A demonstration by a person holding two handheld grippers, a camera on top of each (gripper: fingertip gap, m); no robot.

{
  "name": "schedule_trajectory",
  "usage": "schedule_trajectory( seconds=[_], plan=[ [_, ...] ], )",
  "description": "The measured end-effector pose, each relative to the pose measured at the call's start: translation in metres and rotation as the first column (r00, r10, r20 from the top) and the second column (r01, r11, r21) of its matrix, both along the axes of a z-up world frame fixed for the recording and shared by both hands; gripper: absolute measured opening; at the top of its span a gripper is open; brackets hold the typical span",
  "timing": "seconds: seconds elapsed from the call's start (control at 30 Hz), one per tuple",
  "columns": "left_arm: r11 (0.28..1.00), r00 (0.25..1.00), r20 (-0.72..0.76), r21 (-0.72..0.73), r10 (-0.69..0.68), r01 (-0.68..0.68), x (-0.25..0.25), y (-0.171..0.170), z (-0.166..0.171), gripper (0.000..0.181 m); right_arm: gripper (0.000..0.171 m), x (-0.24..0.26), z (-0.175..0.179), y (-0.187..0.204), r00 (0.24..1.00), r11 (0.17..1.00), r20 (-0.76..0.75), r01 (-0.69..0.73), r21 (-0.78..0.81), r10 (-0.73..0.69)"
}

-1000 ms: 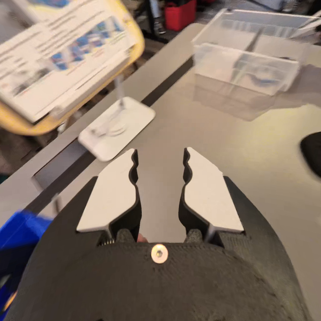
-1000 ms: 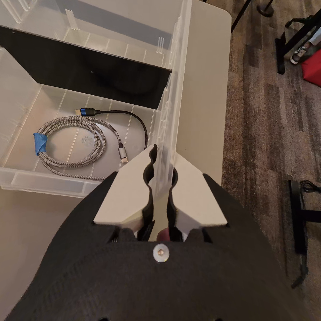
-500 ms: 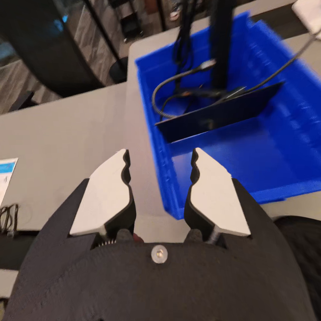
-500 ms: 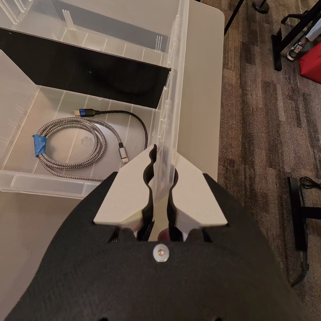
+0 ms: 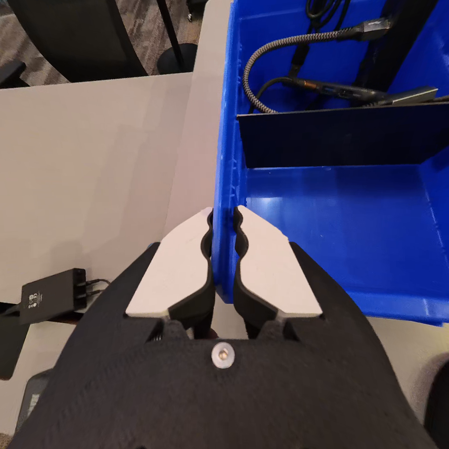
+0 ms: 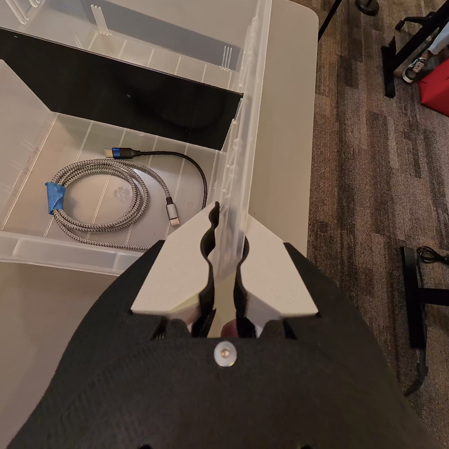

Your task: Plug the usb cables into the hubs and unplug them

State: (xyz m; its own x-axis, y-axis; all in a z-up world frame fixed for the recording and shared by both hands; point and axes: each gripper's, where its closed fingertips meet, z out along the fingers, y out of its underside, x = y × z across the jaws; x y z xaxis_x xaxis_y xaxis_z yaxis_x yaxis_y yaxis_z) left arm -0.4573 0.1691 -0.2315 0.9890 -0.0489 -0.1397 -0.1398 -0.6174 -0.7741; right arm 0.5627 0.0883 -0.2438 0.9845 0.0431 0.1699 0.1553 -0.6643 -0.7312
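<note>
My left gripper (image 5: 223,213) is shut on the left wall of a blue bin (image 5: 224,150), one finger outside and one inside. Behind the bin's black divider (image 5: 340,136) lie a braided cable (image 5: 279,46) and a dark USB hub (image 5: 345,91) with cables in it. My right gripper (image 6: 232,213) is shut on the right wall of a clear plastic bin (image 6: 239,136). In that bin's near compartment lies a coiled grey braided USB cable (image 6: 97,194) bound with blue tape (image 6: 54,196), and a black cable with a blue-ringed plug (image 6: 121,153).
A black divider (image 6: 121,97) crosses the clear bin. A black charger block (image 5: 53,295) sits at the grey table's (image 5: 97,158) left edge. Carpet floor (image 6: 376,170), black stand legs, a person's shoe (image 6: 413,70) and a red box lie to the right of the table. My hands' fingertips stand some 100 cm from each other.
My left gripper swung from the table toward the blue bin, moved in and shut on its left wall. My right gripper stayed shut on the clear bin's wall, barely shifting.
</note>
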Motion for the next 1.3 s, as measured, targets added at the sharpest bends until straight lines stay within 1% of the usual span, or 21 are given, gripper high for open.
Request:
schedule_trajectory(
  seconds=[0.1,0.17,0.27,0.37,0.4,0.43,0.47,0.53,0.6,0.63,0.7,0.8,0.9,1.0,1.07,1.13,1.2,1.3],
  plan=[
    [1.0,0.998,0.054,0.001,-0.015,0.015,-0.001,0.012,0.0,0.011,0.005,0.002,0.0,0.001,1.0,1.0,-0.007,0.006,0.0,-0.006],
    [1.0,0.998,0.05,-0.001,-0.026,0.027,-0.003,0.02,0.0,0.011,0.005,0.003,0.0,0.002,1.0,1.0,-0.008,0.012,0.0,-0.012],
    [0.999,0.994,0.104,0.007,-0.042,0.041,0.001,0.03,-0.001,0.009,0.005,0.004,0.0,0.002,1.0,1.0,-0.011,0.013,0.003,-0.013],
    [0.999,0.997,0.056,0.018,-0.046,0.045,0.001,0.036,0.0,0.012,0.007,0.003,0.001,0.001,1.0,1.0,0.007,0.011,0.004,-0.011],
    [0.998,0.997,0.05,0.026,-0.058,0.057,0.002,0.036,0.001,0.017,0.017,0.003,0.003,0.0,1.0,1.0,0.013,0.014,0.005,-0.014],
    [0.997,0.996,0.061,0.042,-0.064,0.062,0.002,0.036,0.005,0.031,0.032,0.003,0.007,-0.001,1.0,1.0,0.018,0.017,0.013,-0.017],
    [0.996,0.995,0.077,0.059,-0.065,0.06,0.002,0.035,0.01,0.042,0.042,0.002,0.014,-0.003,1.0,0.999,0.02,0.022,0.034,-0.022],
    [0.992,0.994,0.093,0.116,-0.05,0.039,-0.004,0.03,0.03,0.054,0.044,0.0,0.038,-0.009,0.999,0.995,0.033,0.03,0.099,-0.034],
    [0.976,0.995,0.079,0.216,-0.055,0.037,-0.004,0.025,0.063,0.056,0.05,-0.008,0.069,-0.016,0.994,0.987,0.098,0.025,0.161,-0.041],
    [0.962,0.995,0.068,0.267,-0.072,0.051,0.002,0.022,0.083,0.056,0.05,-0.017,0.09,-0.017,0.989,0.979,0.14,0.008,0.205,-0.038],
    [0.929,0.991,0.047,0.357,-0.123,0.098,0.025,0.019,0.125,0.056,0.05,-0.05,0.136,-0.014,0.982,0.953,0.186,-0.052,0.3,-0.005],
    [0.864,0.972,0.002,0.458,-0.236,0.209,0.087,0.025,0.177,0.055,0.05,-0.125,0.2,0.002,0.969,0.893,0.219,-0.196,0.406,0.113],
    [0.752,0.94,-0.065,0.583,-0.334,0.308,0.16,0.037,0.227,0.047,0.051,-0.214,0.257,0.021,0.932,0.792,0.271,-0.35,0.5,0.241],
    [0.661,0.884,-0.085,0.632,-0.459,0.404,0.233,0.048,0.258,0.048,0.053,-0.293,0.299,0.035,0.895,0.691,0.288,-0.446,0.568,0.341],
    [0.616,0.847,-0.066,0.657,-0.528,0.435,0.271,0.056,0.272,0.047,0.051,-0.332,0.316,0.045,0.879,0.642,0.274,-0.473,0.604,0.39],
    [0.575,0.828,-0.085,0.681,-0.554,0.454,0.298,0.063,0.281,0.047,0.05,-0.362,0.325,0.055,0.865,0.605,0.258,-0.488,0.629,0.43],
    [0.532,0.804,-0.142,0.682,-0.578,0.502,0.319,0.066,0.281,0.047,0.044,-0.383,0.326,0.064,0.852,0.576,0.272,-0.507,0.641,0.447],
    [0.497,0.805,-0.204,0.694,-0.557,0.52,0.323,0.072,0.278,0.045,0.042,-0.398,0.313,0.072,0.84,0.556,0.317,-0.532,0.638,0.439]
  ],
)
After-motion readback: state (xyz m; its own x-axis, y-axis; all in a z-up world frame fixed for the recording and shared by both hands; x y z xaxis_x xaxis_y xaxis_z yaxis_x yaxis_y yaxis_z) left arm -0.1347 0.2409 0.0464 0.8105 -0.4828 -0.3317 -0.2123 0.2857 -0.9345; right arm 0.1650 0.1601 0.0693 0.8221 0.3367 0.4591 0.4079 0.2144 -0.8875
